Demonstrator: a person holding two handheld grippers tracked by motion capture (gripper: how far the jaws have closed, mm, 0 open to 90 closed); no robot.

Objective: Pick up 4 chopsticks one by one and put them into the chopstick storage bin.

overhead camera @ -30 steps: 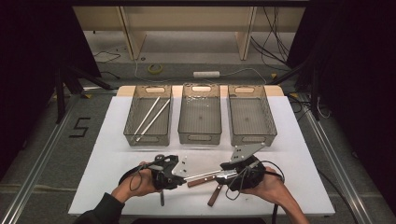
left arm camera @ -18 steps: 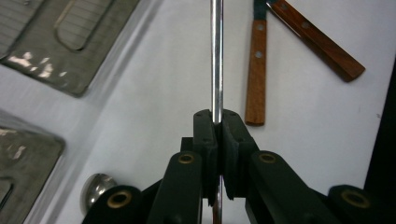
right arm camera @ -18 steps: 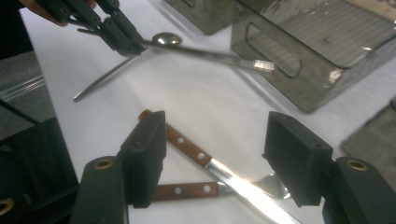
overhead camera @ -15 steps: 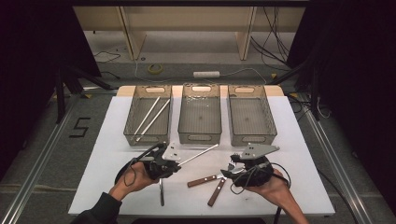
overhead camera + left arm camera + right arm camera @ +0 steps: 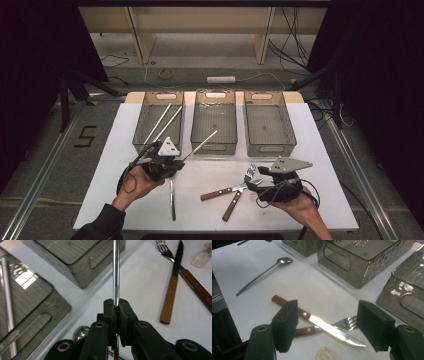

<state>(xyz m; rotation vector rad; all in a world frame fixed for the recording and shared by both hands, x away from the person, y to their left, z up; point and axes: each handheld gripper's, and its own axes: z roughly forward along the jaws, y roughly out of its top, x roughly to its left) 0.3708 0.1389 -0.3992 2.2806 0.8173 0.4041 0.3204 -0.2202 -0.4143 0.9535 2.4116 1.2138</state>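
Left bin [image 5: 158, 122] holds two rods; left jaws grip a rod [image 5: 115, 270], right jaws just opened, empty.

Brown-handled knife [image 5: 319, 323] and fork [image 5: 329, 328] lie on the white table [image 5: 320, 150] before smoky grey bins [image 5: 213, 122].

Only one readable mark: a black "5" [image 5: 86, 136] on the grey floor [image 5: 50, 165] left of the table, seen in the high view. It's blocky, looks taped or painted, sits just outside the metal rail [image 5: 42, 175] that runs along the table's left side. No labels, brands or numbers legible on the bins, cutlery or grippers in any view.
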